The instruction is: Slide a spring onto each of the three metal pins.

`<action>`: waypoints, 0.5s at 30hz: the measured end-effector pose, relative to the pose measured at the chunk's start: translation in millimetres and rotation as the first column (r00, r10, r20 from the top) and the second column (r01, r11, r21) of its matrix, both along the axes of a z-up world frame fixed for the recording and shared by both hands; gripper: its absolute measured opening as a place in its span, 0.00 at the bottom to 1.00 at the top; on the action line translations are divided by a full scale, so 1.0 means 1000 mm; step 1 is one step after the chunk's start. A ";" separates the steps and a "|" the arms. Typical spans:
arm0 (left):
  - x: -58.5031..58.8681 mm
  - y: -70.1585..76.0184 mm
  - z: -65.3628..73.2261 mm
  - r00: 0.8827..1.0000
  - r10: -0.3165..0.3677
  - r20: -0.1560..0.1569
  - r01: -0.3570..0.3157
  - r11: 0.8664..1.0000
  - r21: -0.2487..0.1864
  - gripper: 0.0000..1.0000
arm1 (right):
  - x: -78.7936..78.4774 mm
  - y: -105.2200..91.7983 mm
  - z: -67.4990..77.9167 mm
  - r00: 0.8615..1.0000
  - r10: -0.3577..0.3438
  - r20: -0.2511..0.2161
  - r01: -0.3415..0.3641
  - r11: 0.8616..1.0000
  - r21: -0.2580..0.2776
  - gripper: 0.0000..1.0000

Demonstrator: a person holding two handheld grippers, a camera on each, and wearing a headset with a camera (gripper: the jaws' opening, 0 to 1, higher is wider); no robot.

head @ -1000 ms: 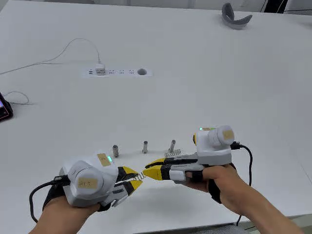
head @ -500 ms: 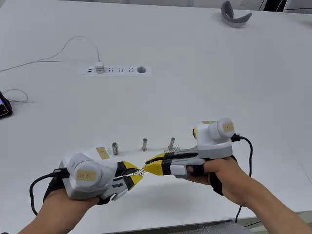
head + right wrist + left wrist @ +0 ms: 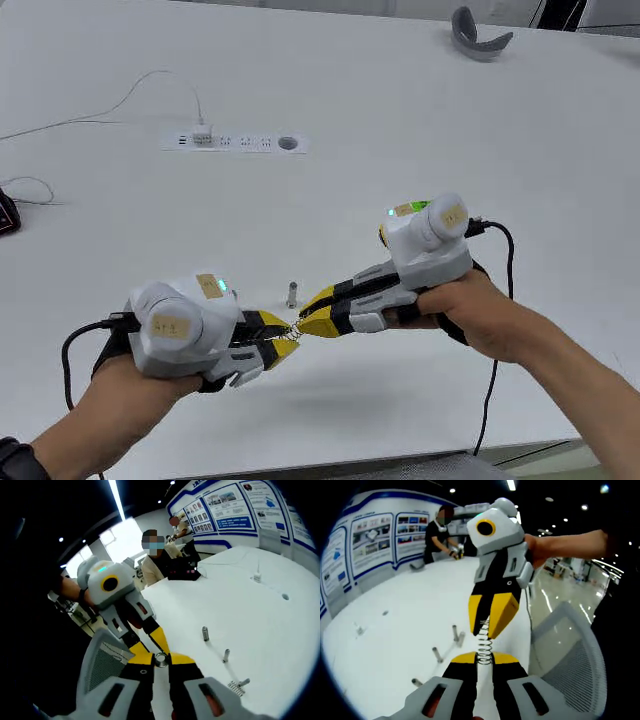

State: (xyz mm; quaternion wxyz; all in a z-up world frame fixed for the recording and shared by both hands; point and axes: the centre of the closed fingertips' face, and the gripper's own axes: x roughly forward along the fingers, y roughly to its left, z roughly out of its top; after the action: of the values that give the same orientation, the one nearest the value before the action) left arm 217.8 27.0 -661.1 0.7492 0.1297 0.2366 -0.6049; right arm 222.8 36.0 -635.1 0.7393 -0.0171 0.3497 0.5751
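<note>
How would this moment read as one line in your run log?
left hand-held gripper: shut on spring | right hand-held gripper: shut on same spring | spring above table | one pin loaded

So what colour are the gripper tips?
Yellow. The right gripper shows it best in the left gripper view.

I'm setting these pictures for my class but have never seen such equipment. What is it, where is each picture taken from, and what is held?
No robot: a person holds a two-jaw gripper in each hand. The head view comes from a headset camera looking down at the white table. The other two views come from cameras riding on the left gripper and right gripper, looking along their yellow jaws. Both are closed on one small spring, held in the air between them. On the table stand three metal pins. The far pin seems to wear a spring already, and a loose spring and a power strip lie nearby.
</note>
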 end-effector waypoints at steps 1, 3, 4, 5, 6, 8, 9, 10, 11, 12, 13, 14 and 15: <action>0.000 -0.002 0.002 1.000 -0.007 -0.001 0.007 1.000 -0.009 0.10 | 0.001 -0.001 0.002 1.000 0.019 0.010 -0.019 1.000 -0.015 0.12; 0.001 -0.005 0.005 1.000 -0.018 0.000 0.018 1.000 -0.021 0.10 | 0.000 -0.002 0.005 0.998 0.061 0.030 -0.060 0.997 -0.049 0.12; 0.001 -0.006 0.006 1.000 -0.023 0.000 0.023 0.999 -0.026 0.10 | -0.001 -0.002 0.006 0.996 0.081 0.036 -0.078 0.995 -0.064 0.12; 0.001 -0.008 0.007 1.000 -0.028 -0.002 0.028 0.999 -0.030 0.10 | -0.001 -0.002 0.007 0.994 0.103 0.044 -0.099 0.992 -0.084 0.12; 0.000 -0.010 0.008 0.999 -0.034 -0.004 0.034 0.999 -0.037 0.10 | -0.002 -0.003 0.007 0.989 0.135 0.052 -0.129 0.985 -0.114 0.12; -0.001 -0.013 0.010 0.999 -0.047 -0.007 0.047 0.998 -0.050 0.10 | -0.004 -0.005 0.008 0.979 0.191 0.064 -0.179 0.971 -0.161 0.12; -0.001 -0.015 0.011 0.999 -0.051 -0.009 0.051 0.997 -0.055 0.10 | -0.005 -0.005 0.008 0.975 0.212 0.068 -0.197 0.964 -0.177 0.12; -0.001 -0.016 0.013 0.998 -0.055 -0.012 0.054 0.997 -0.063 0.10 | -0.006 -0.006 0.009 0.968 0.240 0.073 -0.221 0.954 -0.202 0.12; -0.001 -0.017 0.013 0.998 -0.056 -0.014 0.055 0.996 -0.067 0.10 | -0.006 -0.007 0.009 0.964 0.255 0.077 -0.234 0.948 -0.216 0.12; -0.001 -0.018 0.014 0.998 -0.058 -0.015 0.057 0.996 -0.072 0.10 | -0.006 -0.007 0.009 0.961 0.266 0.079 -0.243 0.944 -0.224 0.12; -0.001 -0.019 0.015 0.998 -0.061 -0.017 0.059 0.995 -0.078 0.10 | -0.007 -0.007 0.008 0.954 0.287 0.080 -0.261 0.935 -0.239 0.12; -0.001 -0.020 0.015 0.998 -0.062 -0.018 0.060 0.995 -0.080 0.10 | -0.008 -0.008 0.008 0.949 0.303 0.084 -0.274 0.928 -0.251 0.12; -0.002 -0.020 0.016 0.998 -0.066 -0.017 0.064 0.994 -0.084 0.10 | -0.009 -0.008 0.007 0.942 0.323 0.090 -0.291 0.920 -0.262 0.12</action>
State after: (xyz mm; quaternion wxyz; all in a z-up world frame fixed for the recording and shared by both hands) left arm 215.8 6.7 -644.8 0.7315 0.1000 0.2144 -0.6395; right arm 214.1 28.0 -628.6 0.6535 -0.2007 0.3614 0.6341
